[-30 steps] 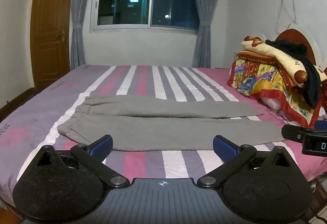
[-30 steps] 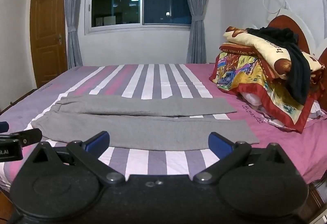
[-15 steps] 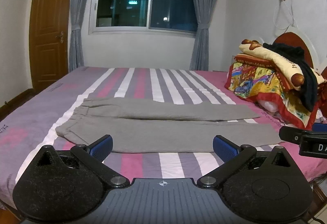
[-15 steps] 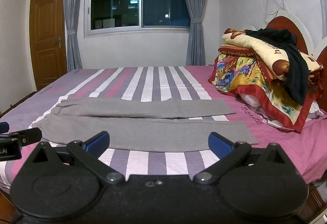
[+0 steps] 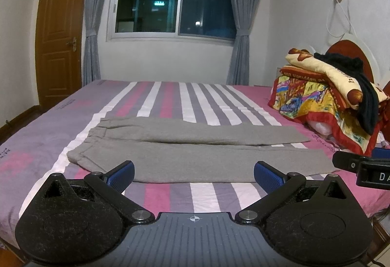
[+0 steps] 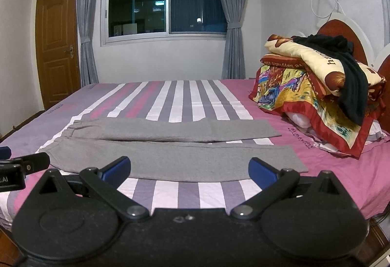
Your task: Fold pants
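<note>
Grey pants (image 5: 195, 147) (image 6: 170, 145) lie flat across the striped bed (image 5: 170, 98) (image 6: 180, 96), waistband to the left, both legs stretched to the right side by side. My left gripper (image 5: 193, 173) stands open in front of the near edge of the pants, with nothing between its blue pads. My right gripper (image 6: 189, 169) is open too, holding nothing, short of the near leg. Each gripper's tip shows at the edge of the other's view: the right one (image 5: 360, 167), the left one (image 6: 22, 164).
A pile of folded colourful blankets (image 5: 326, 93) (image 6: 316, 86) with a black garment (image 6: 346, 72) draped on top sits at the headboard end on the right. A wooden door (image 5: 58, 42) is at the far left, a curtained window (image 5: 175, 6) behind the bed.
Both grippers have tilted up and drawn back a little, so the bed and pants sit slightly lower and farther in view. The pants have not moved.
</note>
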`<state>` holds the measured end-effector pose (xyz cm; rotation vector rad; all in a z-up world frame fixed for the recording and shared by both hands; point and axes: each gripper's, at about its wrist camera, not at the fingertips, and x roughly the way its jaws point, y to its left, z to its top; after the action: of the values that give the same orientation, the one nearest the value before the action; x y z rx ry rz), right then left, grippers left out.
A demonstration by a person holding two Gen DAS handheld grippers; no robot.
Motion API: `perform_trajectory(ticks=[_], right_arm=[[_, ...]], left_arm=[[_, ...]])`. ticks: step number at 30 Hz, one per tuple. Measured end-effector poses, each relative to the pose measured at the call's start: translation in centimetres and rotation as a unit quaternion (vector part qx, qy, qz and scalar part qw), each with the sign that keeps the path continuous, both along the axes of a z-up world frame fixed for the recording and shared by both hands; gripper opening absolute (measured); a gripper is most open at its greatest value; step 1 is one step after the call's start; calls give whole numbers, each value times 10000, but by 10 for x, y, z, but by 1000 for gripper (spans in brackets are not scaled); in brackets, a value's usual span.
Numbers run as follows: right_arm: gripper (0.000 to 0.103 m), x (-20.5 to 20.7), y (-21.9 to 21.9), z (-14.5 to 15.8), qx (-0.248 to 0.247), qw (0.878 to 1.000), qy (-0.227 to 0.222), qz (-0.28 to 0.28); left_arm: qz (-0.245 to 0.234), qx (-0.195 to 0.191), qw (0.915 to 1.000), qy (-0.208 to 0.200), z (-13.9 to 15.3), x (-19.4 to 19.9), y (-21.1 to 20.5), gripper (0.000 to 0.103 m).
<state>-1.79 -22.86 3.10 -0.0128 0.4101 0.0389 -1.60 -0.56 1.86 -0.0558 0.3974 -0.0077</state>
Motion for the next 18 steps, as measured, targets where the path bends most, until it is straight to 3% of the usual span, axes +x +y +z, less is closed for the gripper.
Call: perform_trajectory(ticks=[18], right_arm=[[103, 0, -1, 1, 17, 10000, -2, 3]], left_arm=[[-37, 10, 10000, -16, 2, 0, 0, 103]])
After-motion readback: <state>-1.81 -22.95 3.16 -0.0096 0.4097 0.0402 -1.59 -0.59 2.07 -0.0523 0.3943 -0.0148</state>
